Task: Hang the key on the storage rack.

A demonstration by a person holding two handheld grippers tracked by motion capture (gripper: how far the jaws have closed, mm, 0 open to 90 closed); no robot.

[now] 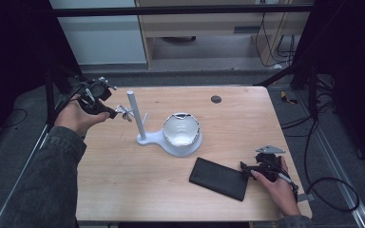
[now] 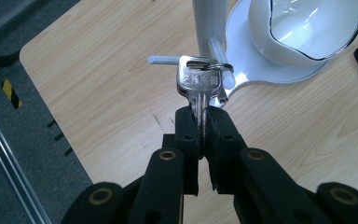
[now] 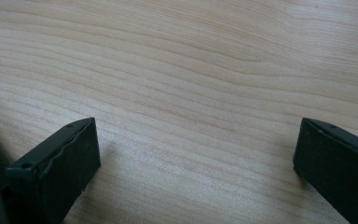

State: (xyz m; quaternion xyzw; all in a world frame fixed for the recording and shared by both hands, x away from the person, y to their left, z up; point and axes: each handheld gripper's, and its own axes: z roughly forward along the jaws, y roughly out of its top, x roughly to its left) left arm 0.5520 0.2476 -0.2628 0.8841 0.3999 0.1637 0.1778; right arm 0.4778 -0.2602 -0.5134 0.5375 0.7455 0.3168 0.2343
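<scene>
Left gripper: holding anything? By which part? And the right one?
The left gripper clamps a silver key by its blade; the head and ring stick out by the white stand's peg. The right gripper is open, holding nothing.

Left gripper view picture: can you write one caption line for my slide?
Left tongs pinch a silver key, its ring at the white stand's peg.

One key [image 2: 199, 86] on one ring [image 2: 216, 66]. One white stand [image 1: 145, 135] with one upright post [image 1: 135, 114] and two side pegs. One bowl [image 1: 181, 129]. One black case [image 1: 220, 178]. Two grippers. One tabletop [image 1: 138, 185].
</scene>
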